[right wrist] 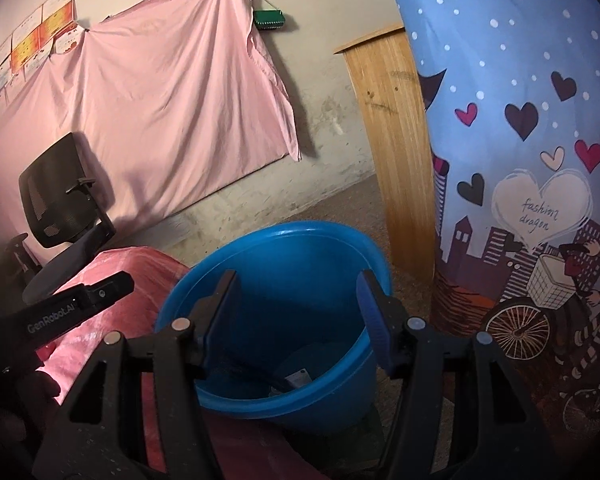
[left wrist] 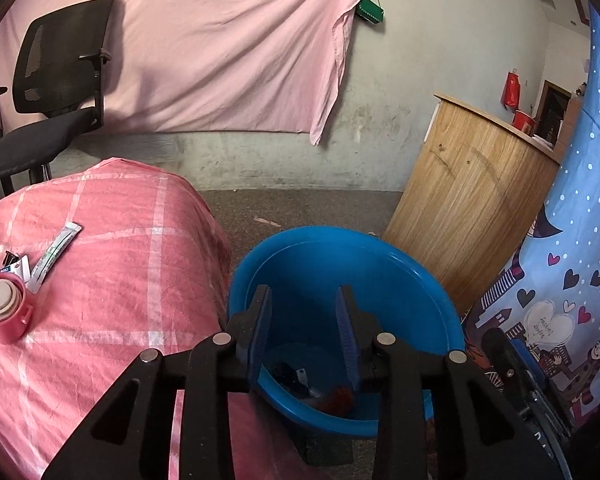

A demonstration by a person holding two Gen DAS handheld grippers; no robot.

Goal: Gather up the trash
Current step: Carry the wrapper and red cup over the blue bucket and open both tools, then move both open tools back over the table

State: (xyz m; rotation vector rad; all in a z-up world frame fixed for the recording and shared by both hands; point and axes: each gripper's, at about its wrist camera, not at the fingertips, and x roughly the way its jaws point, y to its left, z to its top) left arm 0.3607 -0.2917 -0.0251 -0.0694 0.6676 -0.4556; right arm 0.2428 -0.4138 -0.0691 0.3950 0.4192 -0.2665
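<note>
Left wrist: trash (left wrist: 332, 398) in blue basin (left wrist: 400, 276) half-hidden behind tool (left wrist: 306, 320).

PLACE: home room | EVIDENCE: pink sheet (left wrist: 204, 48) pinned on stained wall, checked bedspread (left wrist: 112, 248), cartoon curtain (right wrist: 520, 160)

Chair (left wrist: 56, 92): black mesh office chair, behind the far left corner of the table, in front of the sheet.
Sheet (left wrist: 204, 44): pale pink, hung across the grey wall, one corner drooping at its right.
Table cover (left wrist: 112, 280): pink checked cloth over the table.
Flask (left wrist: 2, 306): pink, with a beige cap, standing near the table's left edge.
Cabinet (left wrist: 468, 200): light wood, against the wall right of the table.
Curtain (right wrist: 520, 140): blue, printed with hearts, a skyline and a bicycle, just right of the cabinet.
Papers (right wrist: 32, 36): a row stuck to the wall above the sheet's left end.
</note>
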